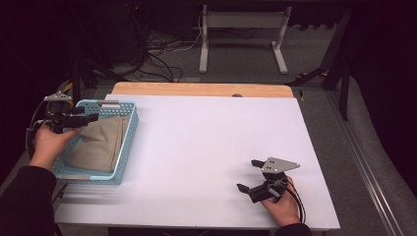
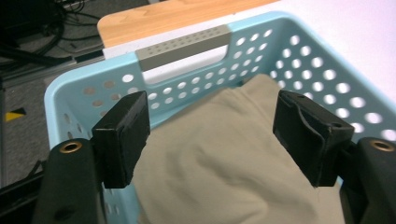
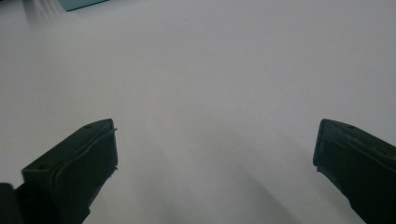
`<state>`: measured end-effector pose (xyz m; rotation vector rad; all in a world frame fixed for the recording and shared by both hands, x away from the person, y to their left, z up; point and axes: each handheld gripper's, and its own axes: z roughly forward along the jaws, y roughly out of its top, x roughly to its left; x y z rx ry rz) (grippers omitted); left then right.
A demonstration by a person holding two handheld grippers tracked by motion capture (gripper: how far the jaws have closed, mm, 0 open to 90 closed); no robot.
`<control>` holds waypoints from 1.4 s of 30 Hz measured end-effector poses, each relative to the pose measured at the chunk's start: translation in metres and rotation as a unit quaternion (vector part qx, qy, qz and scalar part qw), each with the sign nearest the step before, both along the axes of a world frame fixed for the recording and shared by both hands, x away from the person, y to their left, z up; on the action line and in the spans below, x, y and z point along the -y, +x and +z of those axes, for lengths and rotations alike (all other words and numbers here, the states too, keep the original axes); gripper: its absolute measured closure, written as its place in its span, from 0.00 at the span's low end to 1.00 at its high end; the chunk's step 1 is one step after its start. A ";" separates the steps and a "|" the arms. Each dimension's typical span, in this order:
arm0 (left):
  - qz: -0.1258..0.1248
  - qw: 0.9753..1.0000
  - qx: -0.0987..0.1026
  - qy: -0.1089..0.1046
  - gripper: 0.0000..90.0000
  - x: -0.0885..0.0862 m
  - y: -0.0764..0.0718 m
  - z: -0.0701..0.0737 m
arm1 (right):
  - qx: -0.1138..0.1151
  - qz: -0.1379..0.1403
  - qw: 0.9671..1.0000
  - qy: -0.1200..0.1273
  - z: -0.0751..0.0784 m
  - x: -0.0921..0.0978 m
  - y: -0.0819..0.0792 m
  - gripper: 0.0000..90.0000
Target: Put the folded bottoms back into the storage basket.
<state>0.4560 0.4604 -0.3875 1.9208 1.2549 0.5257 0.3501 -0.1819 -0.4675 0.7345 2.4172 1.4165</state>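
Observation:
A light blue perforated basket [image 1: 129, 129] stands at the table's left edge and holds a folded tan cloth [image 1: 101, 141]. My left gripper [image 1: 92, 118] hovers over the basket's far left corner, open, with nothing between its jaws. In the left gripper view the tan cloth [image 2: 219, 158] lies below the spread jaws, inside the basket [image 2: 308, 70] with its grey handle [image 2: 184, 46]. My right gripper [image 1: 249, 175] is open above the white table near the front right. The right gripper view has the right gripper [image 3: 215, 154] wide open over the bare white surface [image 3: 210, 70].
A white sheet [image 1: 206, 147] covers the table, with a wooden strip [image 1: 196, 89] along its far edge. Beyond it on the floor are a white stand [image 1: 243, 37] and tangled cables [image 1: 157, 54]. A corner of the basket [image 3: 81, 3] sits at the top left of the right gripper view.

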 end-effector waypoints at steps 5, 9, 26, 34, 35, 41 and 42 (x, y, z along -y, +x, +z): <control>-0.006 1.000 0.018 -0.008 0.27 0.006 -0.012 0.011 | -0.002 0.002 1.000 -0.001 0.000 0.000 0.000 0.01; -0.005 1.000 0.027 -0.011 0.23 0.010 -0.021 0.018 | -0.003 0.003 1.000 -0.001 0.000 -0.001 0.000 0.01; -0.023 0.999 0.044 -0.011 0.13 0.028 -0.051 0.038 | -0.003 0.004 1.000 -0.001 0.000 -0.001 0.000 0.01; -0.046 0.997 0.060 -0.025 0.12 0.045 -0.065 0.046 | -0.002 0.004 1.000 0.000 0.000 -0.001 0.000 0.01; -0.051 0.996 0.062 -0.029 0.12 0.047 -0.067 0.047 | -0.002 0.004 1.000 0.000 0.000 -0.001 0.000 0.01; -0.079 0.993 0.076 -0.048 0.12 0.066 -0.077 0.049 | -0.002 0.005 1.000 0.001 0.000 -0.001 0.000 0.01; -0.083 0.992 0.078 -0.051 0.11 0.069 -0.078 0.049 | -0.002 0.004 1.000 0.001 0.000 -0.001 0.000 0.01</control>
